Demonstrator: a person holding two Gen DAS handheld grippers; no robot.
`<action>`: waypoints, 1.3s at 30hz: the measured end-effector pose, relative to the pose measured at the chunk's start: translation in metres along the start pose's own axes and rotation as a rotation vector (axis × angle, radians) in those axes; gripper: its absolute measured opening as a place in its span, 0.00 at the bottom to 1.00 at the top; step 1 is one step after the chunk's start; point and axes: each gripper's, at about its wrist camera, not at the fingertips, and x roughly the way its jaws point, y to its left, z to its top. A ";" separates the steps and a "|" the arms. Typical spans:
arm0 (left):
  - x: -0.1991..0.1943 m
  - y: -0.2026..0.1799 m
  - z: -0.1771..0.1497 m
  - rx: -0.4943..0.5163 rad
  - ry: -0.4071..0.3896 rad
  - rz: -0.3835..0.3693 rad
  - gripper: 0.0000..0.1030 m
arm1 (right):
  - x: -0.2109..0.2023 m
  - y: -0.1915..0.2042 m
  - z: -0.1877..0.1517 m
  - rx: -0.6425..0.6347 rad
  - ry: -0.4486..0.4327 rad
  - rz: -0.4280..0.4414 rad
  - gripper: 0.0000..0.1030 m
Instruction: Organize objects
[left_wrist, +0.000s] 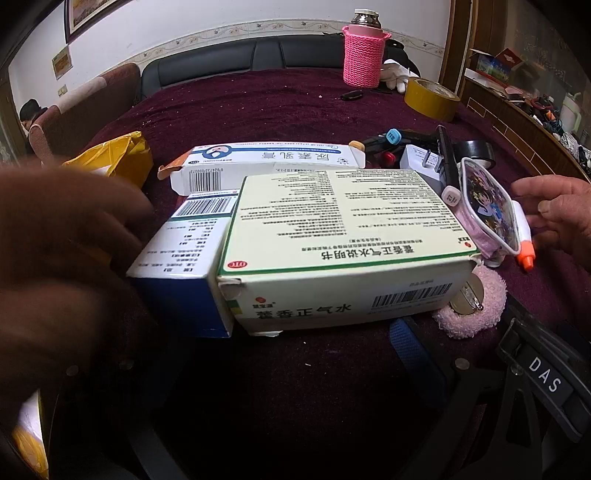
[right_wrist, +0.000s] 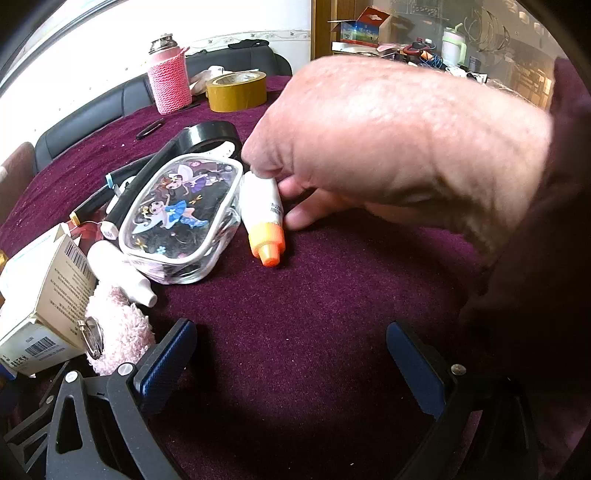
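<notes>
A pile of objects lies on the maroon tablecloth (right_wrist: 332, 295). A large cream medicine box (left_wrist: 332, 236) lies beside a blue-and-white box (left_wrist: 184, 258), with a long white box (left_wrist: 273, 158) behind them. A clear cartoon pouch (right_wrist: 181, 214) lies next to a white tube with an orange cap (right_wrist: 264, 218). A bare hand (right_wrist: 388, 147) touches that tube. My right gripper (right_wrist: 291, 358) is open and empty, low over the cloth in front of the pouch. In the left wrist view a blurred hand (left_wrist: 62, 277) covers the left side; only one blue finger (left_wrist: 410, 343) shows.
A pink fluffy item with a metal clip (right_wrist: 118, 332) lies by the boxes. A pink knitted bottle (left_wrist: 364, 48), yellow tape roll (left_wrist: 430, 98), black tape roll (right_wrist: 210, 134), white charger (left_wrist: 421, 162) and yellow bag (left_wrist: 118, 155) sit around. A cluttered shelf (left_wrist: 535, 107) stands on the right.
</notes>
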 end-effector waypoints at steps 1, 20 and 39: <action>0.000 0.000 0.000 0.000 0.000 0.000 1.00 | 0.000 0.000 0.000 0.000 0.000 0.000 1.00; 0.000 0.000 0.000 0.002 0.000 0.000 1.00 | 0.000 -0.001 -0.001 0.000 0.000 0.000 1.00; 0.003 0.002 -0.004 0.000 0.016 0.003 1.00 | -0.004 -0.001 -0.004 -0.001 0.004 0.004 1.00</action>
